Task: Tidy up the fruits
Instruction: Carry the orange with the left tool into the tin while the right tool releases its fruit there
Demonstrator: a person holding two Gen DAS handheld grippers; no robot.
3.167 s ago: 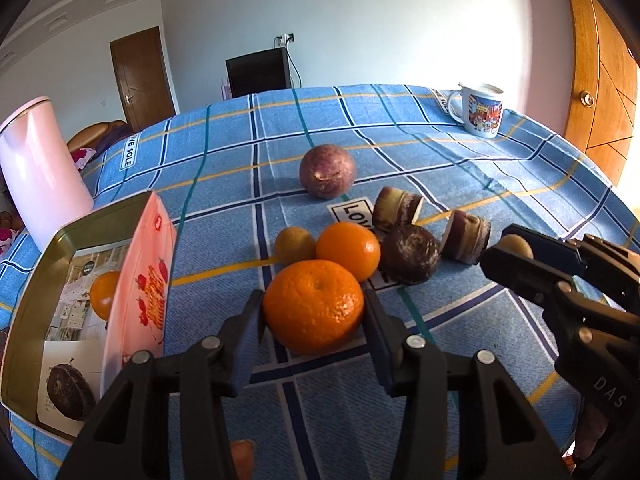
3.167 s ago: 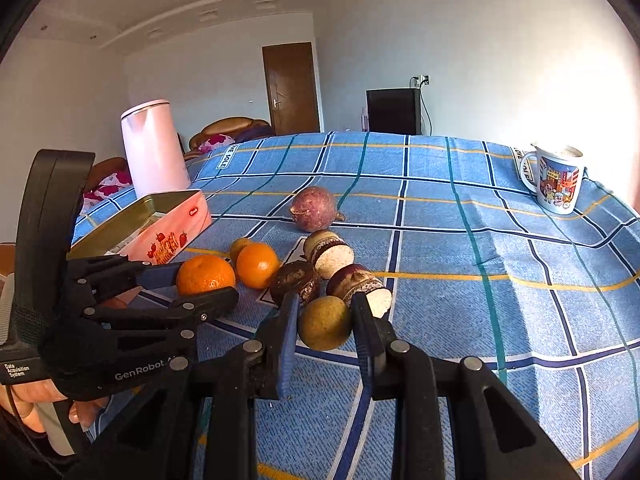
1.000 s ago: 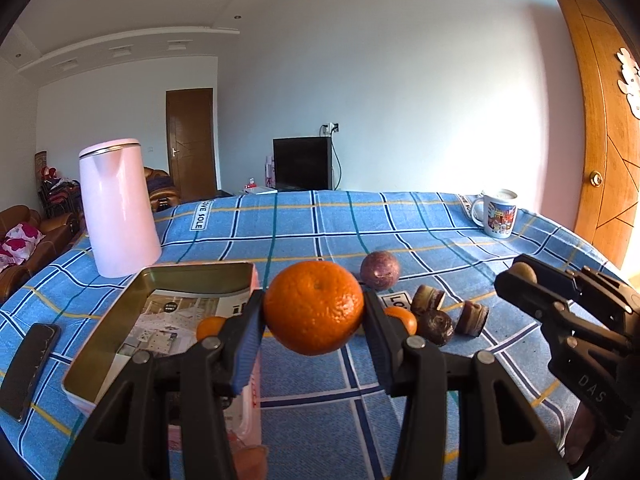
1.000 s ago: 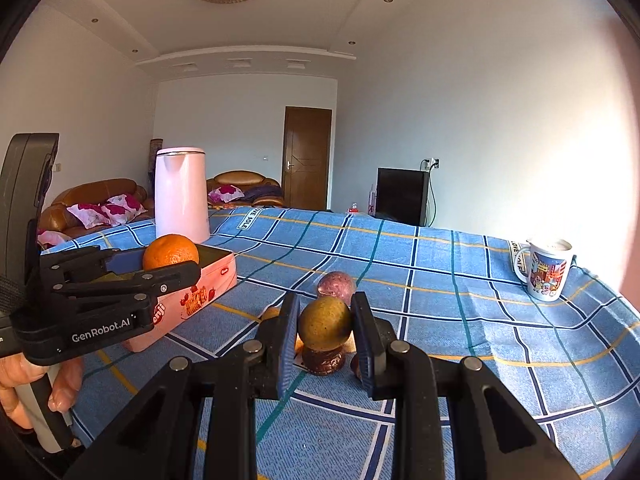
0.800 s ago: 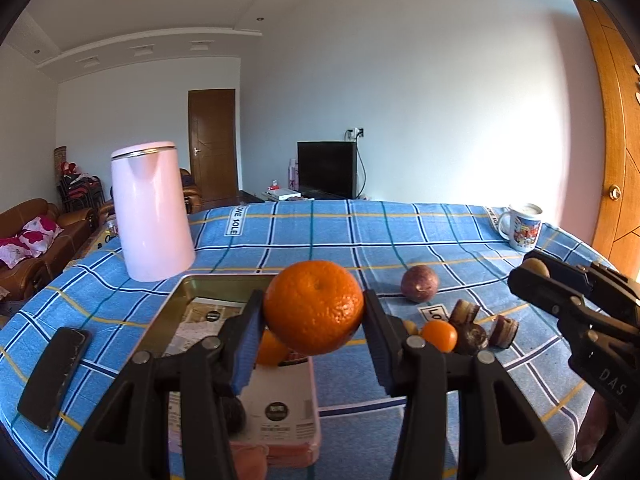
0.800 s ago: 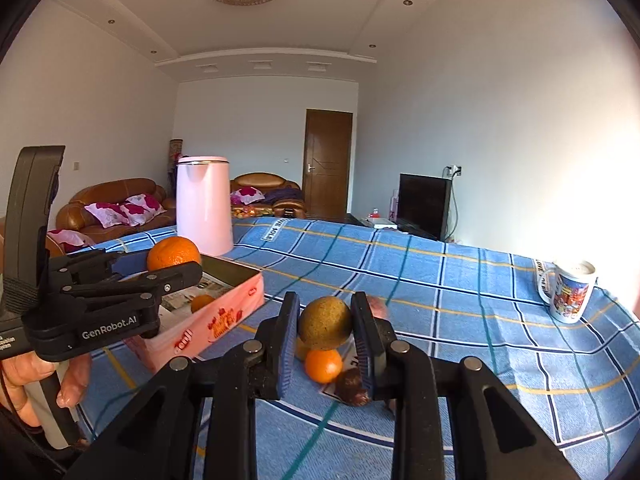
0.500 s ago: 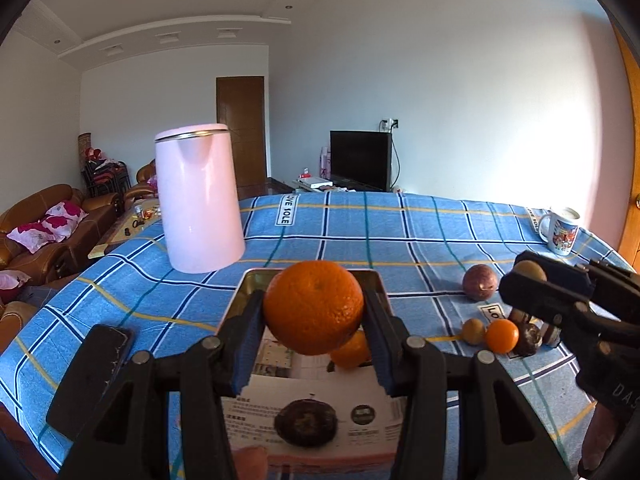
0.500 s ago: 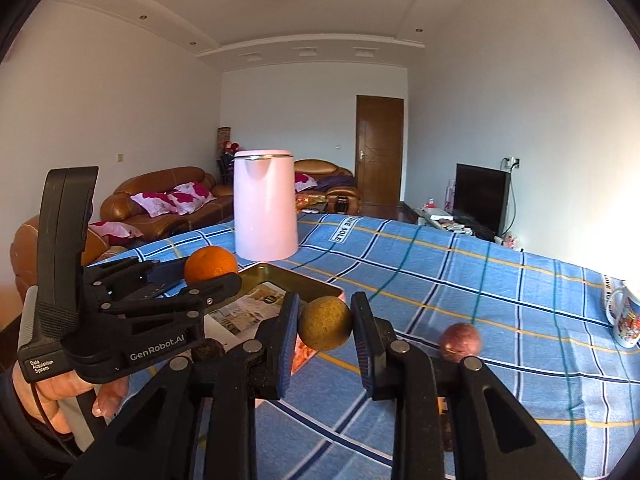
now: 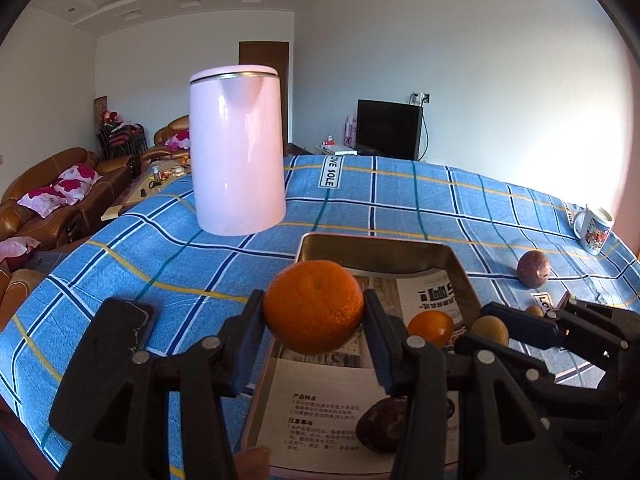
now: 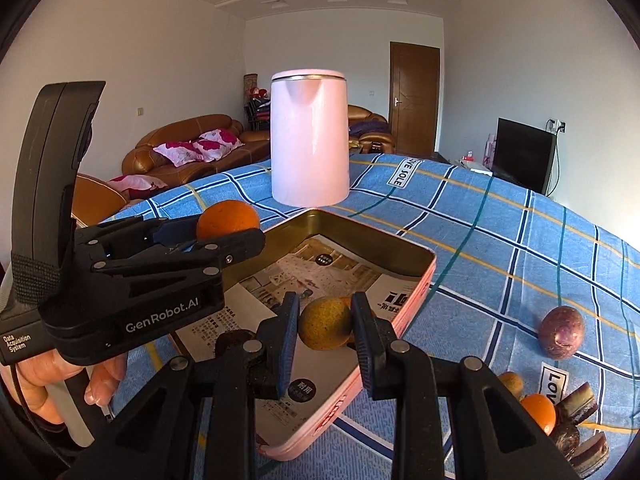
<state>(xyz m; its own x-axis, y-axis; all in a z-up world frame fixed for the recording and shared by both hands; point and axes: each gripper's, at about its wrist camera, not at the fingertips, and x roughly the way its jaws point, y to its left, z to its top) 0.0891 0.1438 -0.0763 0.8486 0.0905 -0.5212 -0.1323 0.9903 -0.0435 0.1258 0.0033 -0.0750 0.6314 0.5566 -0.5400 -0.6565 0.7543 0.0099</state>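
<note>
**Both grippers loaded, both over the tin**

Left gripper (image 9: 314, 312) is up over the near-left rim of the pink rectangular metal tin (image 9: 380, 250), and its blue-padded fingers (image 9: 250, 338) are spread about as wide as the big round orange mandarin (image 9: 314, 306) clamped between them, pads pressed to both sides of the fruit. From the right wrist view that same mandarin (image 10: 228, 220) rides at ten o'clock, clear of the tin's wall (image 10: 414, 292), with a bare hand (image 10: 72, 384) wrapped round the gripper handle below.

Right gripper (image 10: 325, 330) has a narrower grip: fingers (image 10: 286, 332) closed in on a small yellow-green round fruit (image 10: 325, 328), pinched on both flanks and hanging above the paper-lined floor of the tin. In the left view it sits at three o'clock (image 9: 490, 330).

Inside the tin: a small orange citrus (image 9: 430, 328) against the right wall and a dark brown wrinkled fruit (image 9: 382, 424) at the near end.

Out on the blue checked tablecloth (image 10: 520, 240), a purple passion fruit (image 10: 560, 332) lies at three o'clock, well apart from the tin; a cluster of small fruit sits at four o'clock, including another little orange (image 10: 538, 418) and cut dark pieces (image 10: 580, 404). A tall pink electric kettle (image 9: 236, 152) stands just beyond the tin at twelve. A printed white mug (image 9: 594, 230) sits near the table's far right edge.
</note>
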